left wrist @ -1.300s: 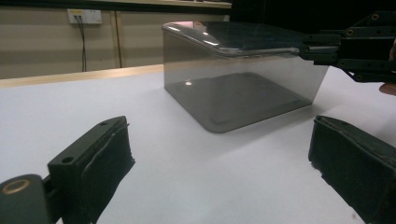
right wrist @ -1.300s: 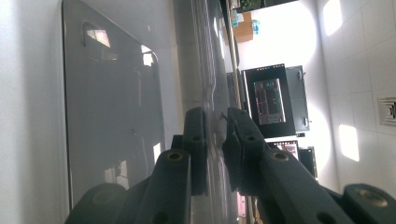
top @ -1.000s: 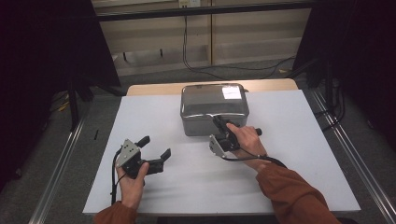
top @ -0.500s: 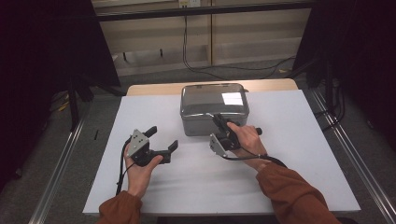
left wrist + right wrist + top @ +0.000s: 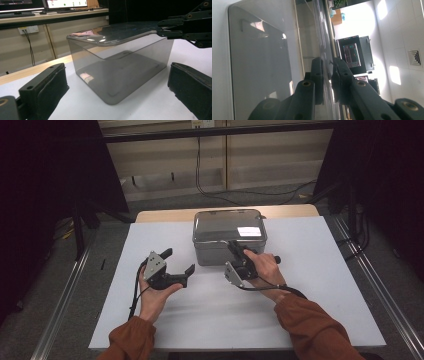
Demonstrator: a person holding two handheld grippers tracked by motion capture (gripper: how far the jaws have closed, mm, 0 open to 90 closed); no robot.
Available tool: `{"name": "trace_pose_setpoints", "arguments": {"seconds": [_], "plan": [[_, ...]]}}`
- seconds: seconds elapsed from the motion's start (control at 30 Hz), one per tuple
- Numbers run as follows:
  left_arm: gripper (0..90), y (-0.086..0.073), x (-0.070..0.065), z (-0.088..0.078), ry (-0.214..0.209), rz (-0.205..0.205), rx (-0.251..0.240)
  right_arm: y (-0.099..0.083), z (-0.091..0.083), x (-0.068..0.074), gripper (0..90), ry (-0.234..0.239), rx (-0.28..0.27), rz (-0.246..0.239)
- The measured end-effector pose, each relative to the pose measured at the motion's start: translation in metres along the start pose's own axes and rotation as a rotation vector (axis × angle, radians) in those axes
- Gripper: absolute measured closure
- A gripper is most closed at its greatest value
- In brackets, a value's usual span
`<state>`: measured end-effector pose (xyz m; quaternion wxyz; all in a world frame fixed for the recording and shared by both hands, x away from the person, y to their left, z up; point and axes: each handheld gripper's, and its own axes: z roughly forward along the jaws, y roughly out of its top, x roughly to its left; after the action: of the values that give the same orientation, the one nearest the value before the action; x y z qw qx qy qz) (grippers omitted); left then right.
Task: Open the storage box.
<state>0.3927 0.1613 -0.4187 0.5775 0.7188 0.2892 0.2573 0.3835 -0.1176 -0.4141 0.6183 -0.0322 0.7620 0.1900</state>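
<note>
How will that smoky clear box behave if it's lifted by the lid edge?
The box looks empty and thin-walled, so probably light. Its glossy plastic may be slippery. The right tool pinches only the lid rim, so the lid may flex or come off.

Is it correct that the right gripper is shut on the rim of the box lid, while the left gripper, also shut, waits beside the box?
Not quite. The left gripper is open, not shut: the left gripper view shows its jaws spread wide, apart from the box. The rest holds: the right gripper is shut on the lid rim.
</note>
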Motion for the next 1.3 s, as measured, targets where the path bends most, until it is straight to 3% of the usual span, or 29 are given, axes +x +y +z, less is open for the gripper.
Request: {"name": "trace_pose_setpoints", "arguments": {"seconds": [0.33,0.43,0.6,0.83,0.9,0.97,1.07,1.17,1.23,1.3], "plan": [[3.2,0.001,0.012,0.023,0.026,-0.023,-0.001,0.000,0.000,-0.005,79.4,-0.010,-0.005,0.019],[3.4,0.000,0.014,0.030,0.032,-0.001,0.005,0.000,0.000,-0.008,79.6,-0.015,-0.008,0.018],[3.4,0.002,0.015,0.036,0.052,-0.010,0.009,0.001,0.000,-0.011,79.7,-0.023,-0.009,0.027],[3.8,0.002,0.016,0.051,0.056,0.023,0.014,0.002,0.001,-0.015,80.0,-0.031,-0.010,0.032],[3.9,0.004,0.016,0.055,0.058,0.022,0.004,0.001,0.001,-0.016,80.0,-0.032,-0.010,0.035],[5.1,0.006,0.017,0.059,0.062,0.051,-0.032,0.002,0.001,-0.019,80.2,-0.038,-0.013,0.033],[6.1,0.006,0.019,0.063,0.066,0.064,-0.012,0.002,0.002,-0.019,80.2,-0.040,-0.015,0.033],[6.4,0.008,0.020,0.069,0.064,0.050,-0.012,0.003,0.002,-0.018,80.1,-0.035,-0.011,0.037],[8.0,0.011,0.019,0.072,0.068,0.076,-0.020,0.003,0.002,-0.018,80.1,-0.036,-0.010,0.037],[9.0,0.014,0.018,0.076,0.066,0.069,-0.030,0.003,0.002,-0.019,80.1,-0.038,-0.012,0.037]]}}
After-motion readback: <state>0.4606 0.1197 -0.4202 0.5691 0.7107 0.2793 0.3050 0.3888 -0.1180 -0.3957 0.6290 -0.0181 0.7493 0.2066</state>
